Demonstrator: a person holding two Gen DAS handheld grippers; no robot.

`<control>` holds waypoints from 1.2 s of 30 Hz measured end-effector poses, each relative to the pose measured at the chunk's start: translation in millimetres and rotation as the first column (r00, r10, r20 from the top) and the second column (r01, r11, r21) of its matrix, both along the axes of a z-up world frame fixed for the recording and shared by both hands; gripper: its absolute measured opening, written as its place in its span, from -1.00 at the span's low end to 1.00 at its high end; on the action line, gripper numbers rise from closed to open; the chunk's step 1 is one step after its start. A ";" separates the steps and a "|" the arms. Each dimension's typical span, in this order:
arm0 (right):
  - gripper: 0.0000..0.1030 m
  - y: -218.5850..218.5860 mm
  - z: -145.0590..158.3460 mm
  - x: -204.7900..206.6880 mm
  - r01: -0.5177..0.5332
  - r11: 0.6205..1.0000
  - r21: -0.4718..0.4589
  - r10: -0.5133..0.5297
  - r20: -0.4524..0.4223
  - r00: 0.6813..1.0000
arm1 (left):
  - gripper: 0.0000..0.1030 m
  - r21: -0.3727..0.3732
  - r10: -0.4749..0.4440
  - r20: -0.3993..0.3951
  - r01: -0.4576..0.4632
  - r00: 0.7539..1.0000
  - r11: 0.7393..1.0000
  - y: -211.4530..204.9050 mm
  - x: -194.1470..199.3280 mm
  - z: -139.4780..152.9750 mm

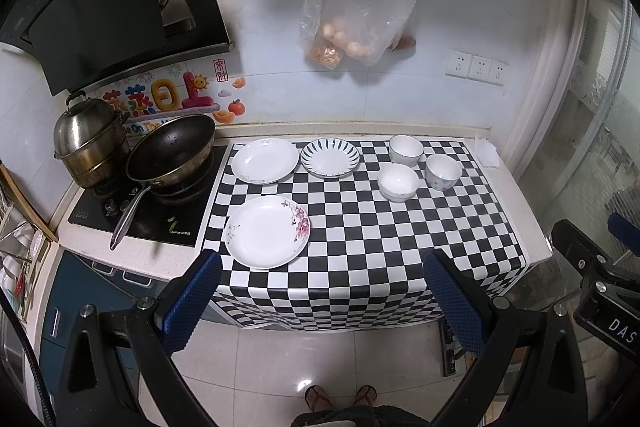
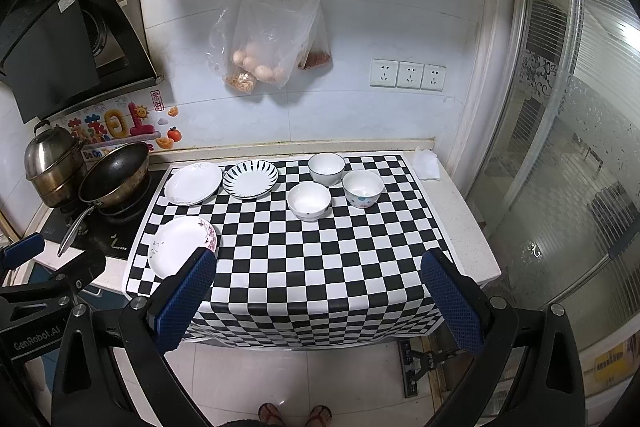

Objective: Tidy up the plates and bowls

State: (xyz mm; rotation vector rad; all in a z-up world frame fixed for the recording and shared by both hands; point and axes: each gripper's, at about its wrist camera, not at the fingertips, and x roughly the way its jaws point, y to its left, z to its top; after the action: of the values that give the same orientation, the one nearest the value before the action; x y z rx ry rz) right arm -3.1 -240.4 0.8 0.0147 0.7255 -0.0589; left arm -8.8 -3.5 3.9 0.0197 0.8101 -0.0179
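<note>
Three plates lie on the checkered cloth (image 1: 360, 227): a floral plate (image 1: 267, 231) near the front left, a plain white plate (image 1: 265, 161) behind it, and a blue-striped plate (image 1: 330, 158) beside that. Three bowls stand at the back right: a white rimmed bowl (image 1: 406, 149), a plain white bowl (image 1: 398, 182) and a patterned bowl (image 1: 443, 171). My left gripper (image 1: 323, 267) hangs open in front of the counter edge, holding nothing. My right gripper (image 2: 318, 267) is open too, its left finger overlapping the floral plate (image 2: 180, 245) in view. The bowls (image 2: 309, 201) are apart from each other.
A black wok (image 1: 172, 151) and a steel steamer pot (image 1: 90, 139) sit on the hob at the left. A plastic bag of eggs (image 1: 352, 23) hangs on the wall over the counter. Crumpled white plastic (image 1: 486, 151) lies at the back right corner. Glass door to the right.
</note>
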 end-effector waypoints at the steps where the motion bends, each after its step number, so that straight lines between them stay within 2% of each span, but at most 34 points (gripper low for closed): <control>1: 1.00 -0.2 -0.1 0.2 0.000 1.000 0.000 0.000 0.000 1.000 | 1.00 -0.001 -0.001 0.000 0.001 1.000 1.000 -0.6 -0.2 -0.2; 26: 1.00 -4.0 -2.0 3.2 0.011 1.000 0.007 -0.011 -0.004 1.000 | 1.00 0.004 0.001 0.003 -0.001 1.000 1.000 -4.4 3.8 2.2; 36: 1.00 -0.2 -7.1 16.6 0.035 0.999 0.022 -0.035 -0.004 0.999 | 1.00 -0.003 -0.024 -0.002 0.024 1.000 1.000 -0.1 30.4 0.6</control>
State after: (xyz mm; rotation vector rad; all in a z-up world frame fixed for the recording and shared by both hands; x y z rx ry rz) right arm 13.6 -240.7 -6.3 0.0481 0.7296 -0.0846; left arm 21.6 -3.6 4.4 0.0266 0.8117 -0.0414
